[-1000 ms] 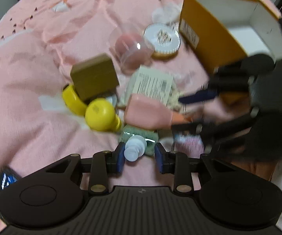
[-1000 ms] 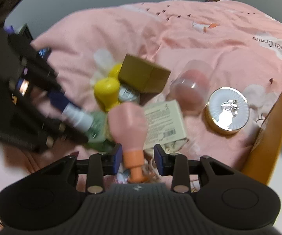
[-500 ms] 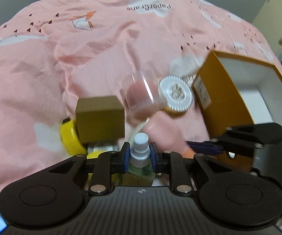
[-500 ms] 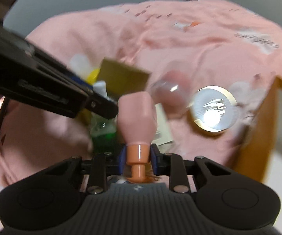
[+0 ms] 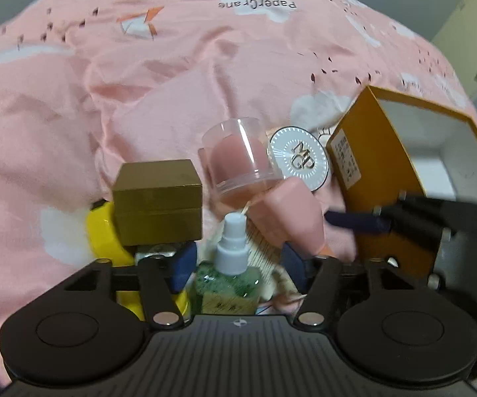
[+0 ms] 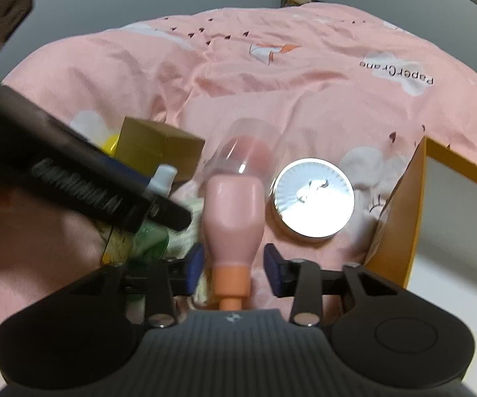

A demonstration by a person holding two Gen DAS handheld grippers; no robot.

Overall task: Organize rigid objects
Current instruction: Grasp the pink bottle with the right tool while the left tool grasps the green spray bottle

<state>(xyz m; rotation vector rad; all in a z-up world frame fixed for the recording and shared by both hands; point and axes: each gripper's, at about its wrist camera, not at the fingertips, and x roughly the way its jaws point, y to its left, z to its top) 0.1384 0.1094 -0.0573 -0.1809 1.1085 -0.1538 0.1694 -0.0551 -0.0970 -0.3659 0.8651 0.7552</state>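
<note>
Lying between the spread fingers of the left gripper (image 5: 238,266), the green spray bottle (image 5: 230,276) points its white cap toward the gold box (image 5: 159,201); the jaws have just been opening and the pads stand clear of it. Right of the gold box, the pink bottle (image 6: 233,211) lies with its orange neck between the right gripper (image 6: 233,269), whose jaws have likewise just been opening, neither pad touching. Farther right sit the clear jar (image 5: 238,158), the round silver compact (image 6: 312,203) and the orange box (image 5: 390,178).
</note>
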